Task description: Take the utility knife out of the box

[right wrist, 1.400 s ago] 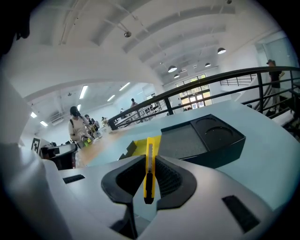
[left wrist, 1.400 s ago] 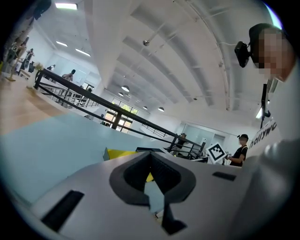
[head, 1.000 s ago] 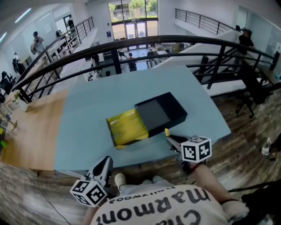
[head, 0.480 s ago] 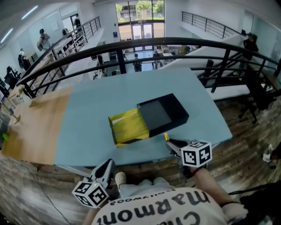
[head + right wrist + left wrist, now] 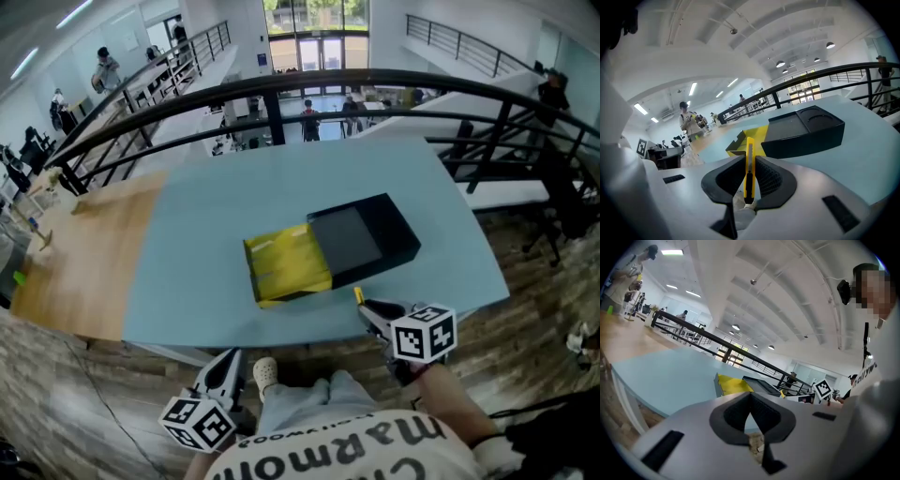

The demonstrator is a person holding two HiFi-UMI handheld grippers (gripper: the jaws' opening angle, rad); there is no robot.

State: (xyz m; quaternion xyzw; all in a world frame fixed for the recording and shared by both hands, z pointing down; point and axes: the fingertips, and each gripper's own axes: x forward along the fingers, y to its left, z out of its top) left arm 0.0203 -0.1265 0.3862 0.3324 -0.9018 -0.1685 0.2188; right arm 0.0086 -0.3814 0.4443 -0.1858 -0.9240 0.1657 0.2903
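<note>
Right tongs [image 5: 367, 306] pinch the yellow utility knife [image 5: 749, 159] between their pads, its tip sticking out ahead, at the near edge of the pale blue table [image 5: 206, 225]; left tongs [image 5: 750, 397] are pressed together on nothing, short of that edge. Just ahead of the right tongs lies the black box [image 5: 366, 239], its yellow tray [image 5: 286, 264] slid out toward the left tongs' side. Beyond the left tongs the tabletop turns to bare wood [image 5: 75, 262]. Past the table a black railing [image 5: 281, 94] runs over an open hall with people below
</note>
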